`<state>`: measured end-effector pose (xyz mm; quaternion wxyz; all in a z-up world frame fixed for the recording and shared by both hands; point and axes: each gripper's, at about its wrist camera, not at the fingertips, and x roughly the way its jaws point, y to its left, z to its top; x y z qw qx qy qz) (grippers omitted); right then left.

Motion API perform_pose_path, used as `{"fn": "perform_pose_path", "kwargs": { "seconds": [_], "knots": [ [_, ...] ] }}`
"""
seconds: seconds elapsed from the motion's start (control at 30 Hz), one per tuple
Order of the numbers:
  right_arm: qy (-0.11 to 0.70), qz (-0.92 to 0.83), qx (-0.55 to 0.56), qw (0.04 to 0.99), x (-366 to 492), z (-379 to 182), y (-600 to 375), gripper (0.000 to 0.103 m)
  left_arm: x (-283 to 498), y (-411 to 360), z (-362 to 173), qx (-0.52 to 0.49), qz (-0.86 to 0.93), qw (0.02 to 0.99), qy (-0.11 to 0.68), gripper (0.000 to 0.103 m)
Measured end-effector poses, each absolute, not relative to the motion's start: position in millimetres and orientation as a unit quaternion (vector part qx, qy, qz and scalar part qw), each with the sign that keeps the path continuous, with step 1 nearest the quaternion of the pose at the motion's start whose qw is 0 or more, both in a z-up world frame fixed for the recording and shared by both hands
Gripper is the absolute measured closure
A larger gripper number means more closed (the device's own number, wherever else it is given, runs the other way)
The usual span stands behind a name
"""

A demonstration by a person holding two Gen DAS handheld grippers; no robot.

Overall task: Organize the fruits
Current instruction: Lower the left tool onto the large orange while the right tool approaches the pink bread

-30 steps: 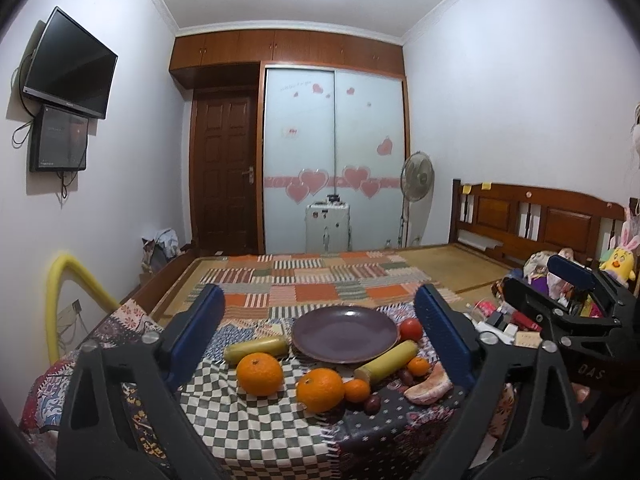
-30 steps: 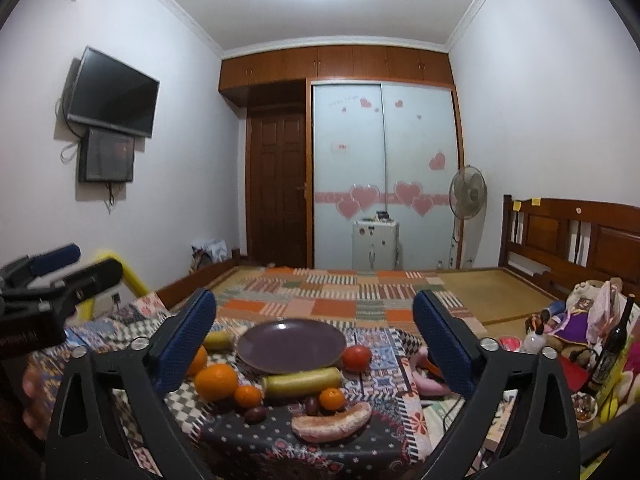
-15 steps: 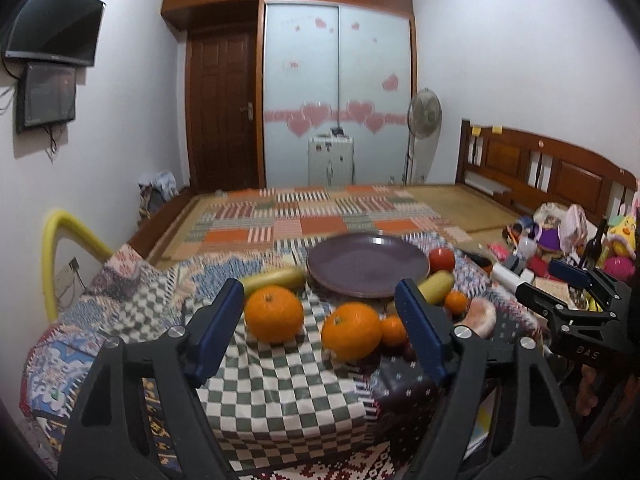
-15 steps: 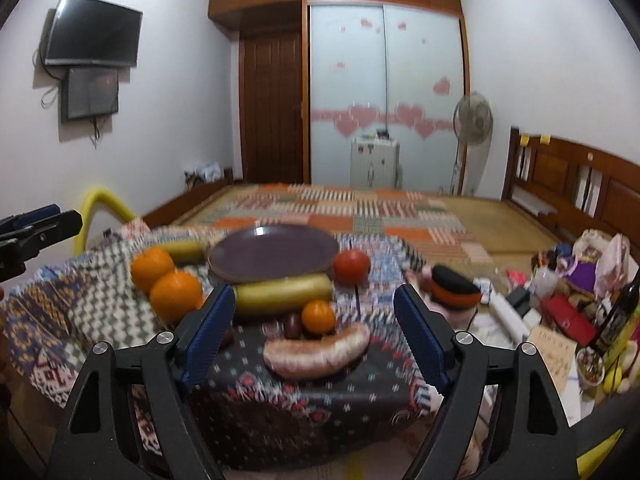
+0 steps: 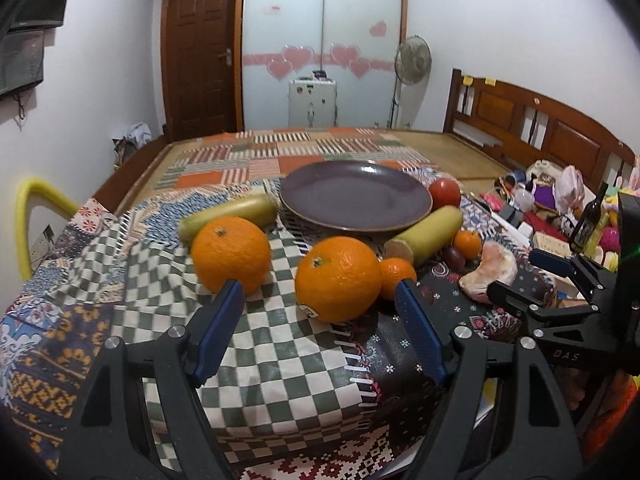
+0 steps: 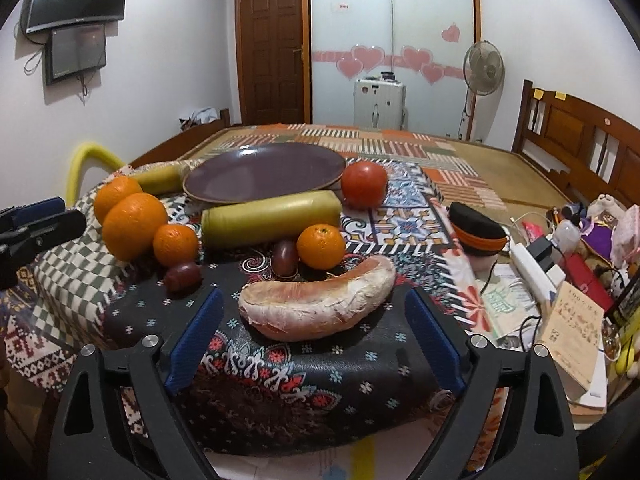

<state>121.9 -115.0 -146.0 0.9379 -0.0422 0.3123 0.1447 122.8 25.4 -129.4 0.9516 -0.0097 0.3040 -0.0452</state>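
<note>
A dark purple plate (image 5: 356, 196) (image 6: 264, 172) lies on a cloth-covered table. Around it lie two big oranges (image 5: 338, 278) (image 5: 231, 252), two small oranges (image 6: 320, 246) (image 6: 175, 244), a red tomato (image 6: 363, 184), two yellow-green cylinders (image 6: 272, 218) (image 5: 228, 214), two dark dates (image 6: 285, 264) and a pink-white curved piece (image 6: 316, 306). My left gripper (image 5: 320, 332) is open and empty, just short of the nearer big orange. My right gripper (image 6: 316, 336) is open and empty, just short of the pink piece.
The table's patterned cloth (image 5: 280, 352) hangs over the front edge. To the right lie a black and orange cap (image 6: 476, 228), a power strip (image 6: 532, 272), books and toys. A bed with a wooden headboard (image 5: 540, 128) stands behind. A yellow tube (image 5: 32, 208) curves at the left.
Both grippers have moved down and forward toward the table; the fruits now appear much larger. Both stay open. Nothing on the table has moved.
</note>
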Motion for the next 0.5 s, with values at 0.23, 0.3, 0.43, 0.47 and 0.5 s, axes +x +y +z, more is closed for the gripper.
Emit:
{"fn": "perform_pose_path", "kwargs": {
  "seconds": [0.23,0.3,0.43,0.47,0.5],
  "knots": [
    [0.322,0.146,-0.045,0.934,132.4,-158.5,-108.3,0.008,149.5,21.0,-145.9,-0.011,-0.052,0.944,0.326,0.025],
    [0.321,0.143,-0.052,0.935,133.3,-159.9,-106.0,0.008,155.0,21.3,-148.8,-0.016,-0.054,0.942,0.33,0.025],
    [0.321,0.152,-0.046,0.934,136.1,-161.0,-108.9,0.008,164.9,20.6,-153.5,-0.025,-0.06,0.94,0.336,0.025],
    [0.323,0.156,-0.043,0.932,137.1,-160.9,-110.3,0.008,167.6,20.3,-154.8,-0.028,-0.062,0.939,0.337,0.025],
    [0.324,0.158,-0.039,0.932,138.2,-160.8,-112.1,0.009,169.1,20.2,-156.0,-0.029,-0.063,0.938,0.338,0.025]
  ]
}}
